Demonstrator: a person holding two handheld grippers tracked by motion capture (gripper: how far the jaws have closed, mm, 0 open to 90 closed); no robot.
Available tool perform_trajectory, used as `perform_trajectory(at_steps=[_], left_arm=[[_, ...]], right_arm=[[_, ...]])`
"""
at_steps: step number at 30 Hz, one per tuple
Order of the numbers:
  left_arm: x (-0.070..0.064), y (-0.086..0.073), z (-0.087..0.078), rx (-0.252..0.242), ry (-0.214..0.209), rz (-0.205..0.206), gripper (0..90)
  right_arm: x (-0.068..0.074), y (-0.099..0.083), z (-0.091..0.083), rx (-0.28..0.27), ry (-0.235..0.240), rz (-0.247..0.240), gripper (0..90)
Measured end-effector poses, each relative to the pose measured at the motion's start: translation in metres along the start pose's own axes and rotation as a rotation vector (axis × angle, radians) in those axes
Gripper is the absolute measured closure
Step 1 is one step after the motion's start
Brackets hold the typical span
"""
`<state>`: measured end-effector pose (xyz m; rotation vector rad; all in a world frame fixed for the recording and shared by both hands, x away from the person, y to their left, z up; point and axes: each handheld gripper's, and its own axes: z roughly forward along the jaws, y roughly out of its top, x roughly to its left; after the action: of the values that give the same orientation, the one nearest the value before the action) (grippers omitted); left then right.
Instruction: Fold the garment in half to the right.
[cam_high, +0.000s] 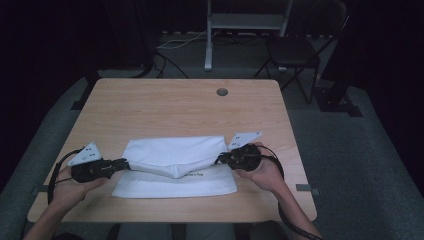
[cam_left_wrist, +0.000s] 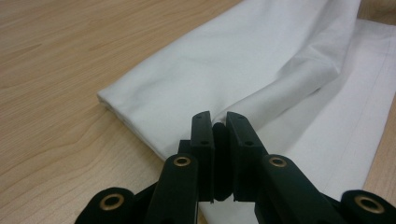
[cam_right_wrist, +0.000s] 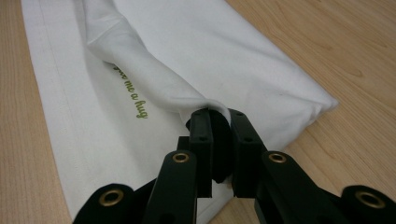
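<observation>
A white cloth (cam_high: 175, 152) lies folded on the wooden table (cam_high: 175, 105), near the front edge. Its top layer is lifted along the front and doubled toward the far side, baring a lower layer with small green lettering (cam_right_wrist: 133, 93). My left gripper (cam_high: 121, 163) is shut on the cloth's left end, and the fold of the cloth (cam_left_wrist: 224, 70) runs right up to the left gripper (cam_left_wrist: 219, 122). At the other end my right gripper (cam_high: 221, 159) is shut on the cloth; a bunched ridge of the cloth (cam_right_wrist: 224, 51) is pinched at the tip of the right gripper (cam_right_wrist: 217, 116).
A round cable hole (cam_high: 222, 92) sits in the far middle of the table. Behind the table stand a dark folding chair (cam_high: 295, 50) and a grey metal stand (cam_high: 245, 22) on the carpeted floor. Bare wood stretches beyond the cloth.
</observation>
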<state>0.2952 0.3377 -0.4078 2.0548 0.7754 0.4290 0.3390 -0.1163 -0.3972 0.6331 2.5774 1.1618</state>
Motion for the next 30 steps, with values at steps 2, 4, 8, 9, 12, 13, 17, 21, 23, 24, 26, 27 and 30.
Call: perform_trajectory(at_steps=[2,4,8,9,12,13,17,21,23,24,26,27,30], left_arm=[[0.000,0.000,-0.001,-0.002,-0.002,0.000,82.2],[-0.001,-0.001,-0.001,-0.001,-0.002,-0.001,82.1],[-0.002,-0.002,-0.003,0.001,-0.008,0.004,82.2],[-0.003,-0.002,-0.004,0.003,-0.010,0.007,82.2],[-0.005,-0.003,-0.005,0.001,-0.011,0.007,82.1],[-0.006,-0.003,-0.006,0.000,-0.011,0.008,82.1],[-0.008,-0.004,-0.008,0.004,-0.010,0.014,82.1],[-0.009,-0.006,-0.009,0.006,-0.008,0.017,82.1],[-0.010,-0.005,-0.010,0.006,-0.012,0.020,82.1],[-0.011,-0.005,-0.011,0.003,-0.011,0.023,82.1],[-0.013,-0.005,-0.012,0.005,-0.013,0.027,82.1],[-0.013,-0.005,-0.012,0.005,-0.016,0.032,82.1],[-0.017,-0.005,-0.014,0.008,-0.020,0.042,82.1]], right_arm=[[0.001,0.000,-0.001,0.002,0.002,0.001,82.3],[0.003,0.000,-0.001,0.001,0.005,-0.002,82.3],[0.005,-0.001,-0.002,0.004,0.009,-0.009,82.3],[0.005,-0.002,-0.002,0.005,0.009,-0.008,82.3],[0.006,-0.003,-0.002,0.014,0.011,-0.011,82.3],[0.007,-0.003,-0.002,0.014,0.013,-0.009,82.3],[0.009,-0.004,-0.003,0.007,0.015,-0.012,82.3],[0.011,-0.004,-0.005,0.001,0.016,-0.013,82.3],[0.012,-0.004,-0.006,0.000,0.018,-0.013,82.3],[0.012,-0.005,-0.007,0.002,0.016,-0.011,82.3],[0.013,-0.006,-0.007,0.005,0.019,-0.015,82.3],[0.014,-0.007,-0.007,0.006,0.021,-0.015,82.3],[0.016,-0.009,-0.007,0.011,0.024,-0.019,82.3]])
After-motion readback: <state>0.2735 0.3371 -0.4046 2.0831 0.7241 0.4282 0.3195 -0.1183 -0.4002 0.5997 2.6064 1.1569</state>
